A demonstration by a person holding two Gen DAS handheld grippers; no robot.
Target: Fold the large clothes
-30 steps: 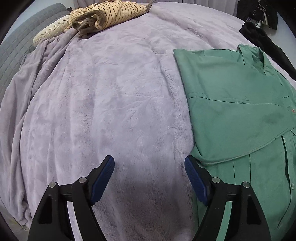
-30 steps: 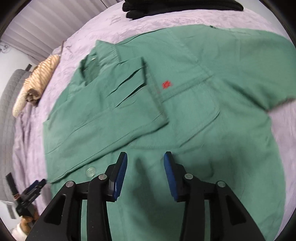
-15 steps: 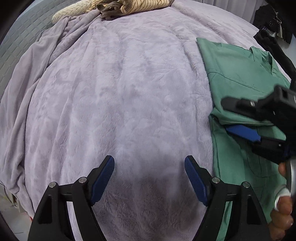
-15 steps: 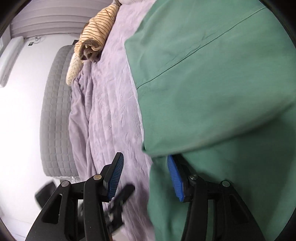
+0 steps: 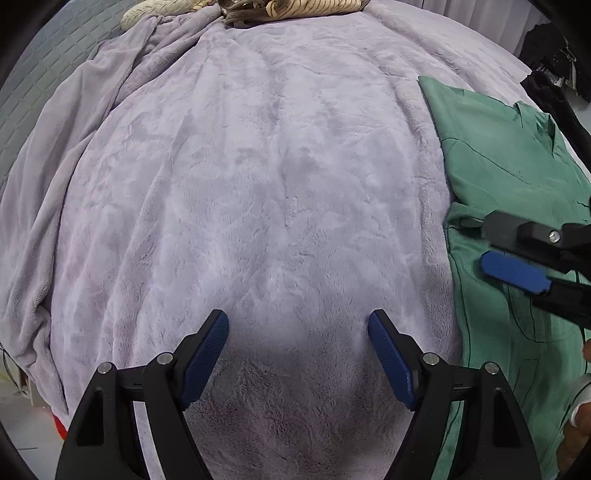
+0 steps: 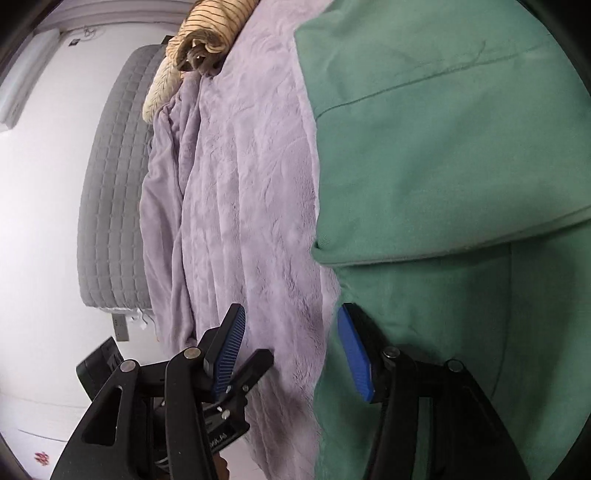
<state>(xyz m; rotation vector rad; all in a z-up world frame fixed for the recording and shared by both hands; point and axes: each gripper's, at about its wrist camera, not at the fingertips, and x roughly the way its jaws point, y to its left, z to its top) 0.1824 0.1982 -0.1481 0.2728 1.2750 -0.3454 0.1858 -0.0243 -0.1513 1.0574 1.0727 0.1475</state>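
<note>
Here, left tool (image 5: 298, 343) wide over lilac blanket (image 5: 258, 184), right tool (image 6: 290, 347) turned sideways, wide, astride green shirt (image 6: 443, 147) edge

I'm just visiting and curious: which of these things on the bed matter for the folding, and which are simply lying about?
For the job:
green shirt
right claw, open at the shirt's edge
left claw, open over the blanket

Lying about:
striped cloth bundle
dark clothes
lilac blanket, underneath everything

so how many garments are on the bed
3, maybe more hidden: green shirt at the right edge, striped beige garment bunched at the far end, black clothing far right.
</note>
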